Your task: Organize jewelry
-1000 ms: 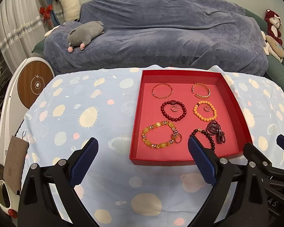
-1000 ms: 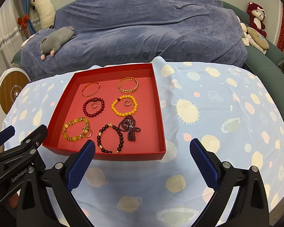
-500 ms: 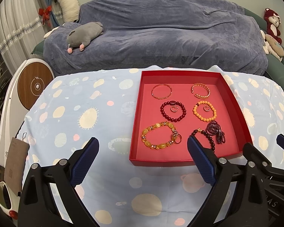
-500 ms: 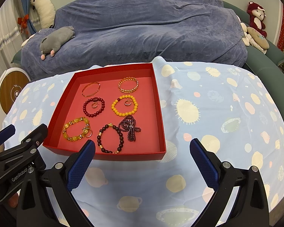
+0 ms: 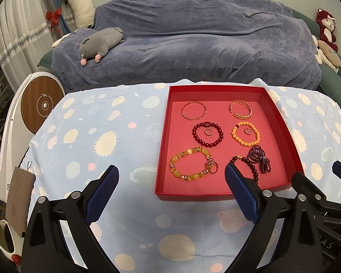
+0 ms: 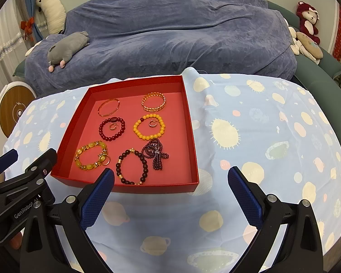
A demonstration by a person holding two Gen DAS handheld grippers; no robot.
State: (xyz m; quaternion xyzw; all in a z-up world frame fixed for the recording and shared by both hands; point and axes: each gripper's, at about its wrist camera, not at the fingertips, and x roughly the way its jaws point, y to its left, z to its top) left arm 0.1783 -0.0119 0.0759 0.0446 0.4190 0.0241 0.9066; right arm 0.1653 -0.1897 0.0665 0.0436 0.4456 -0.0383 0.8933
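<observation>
1. The left wrist view alone shows a round wooden-faced device [image 5: 42, 105] in full and a brown card [image 5: 19, 195] at the bench's left edge. The right wrist view alone takes in the wide stretch of spotted cloth [image 6: 272, 136] to the right of the red tray [image 6: 188, 113].
2. Each view catches the other tool at its margin: the right tongs [image 5: 320, 202] at the left view's right edge, the left tongs [image 6: 22, 182] at the right view's left edge.
3. The tray sits on the bench toward its far side, its near wall [image 5: 193, 197] just ahead of the fingertips. Inside lie, in three rows, a thin bangle [image 5: 193, 110], a gold cuff [image 5: 240, 111], a dark red bead bracelet [image 5: 207, 133], an orange bead bracelet [image 5: 245, 134], a yellow stone bracelet [image 5: 192, 166], a brown bead bracelet [image 6: 132, 167] and a purple bead bundle [image 6: 155, 153].
4. Small rings lie inside the red and orange bracelets.
5. Bare cloth lies left of the tray in the left view and right of it in the right view; behind the bench is a blue-covered sofa [image 6: 170, 34].
6. Both tongs are spread wide, hold nothing and hover above the cloth near the tray's front; whether they touch the cloth cannot be told.
</observation>
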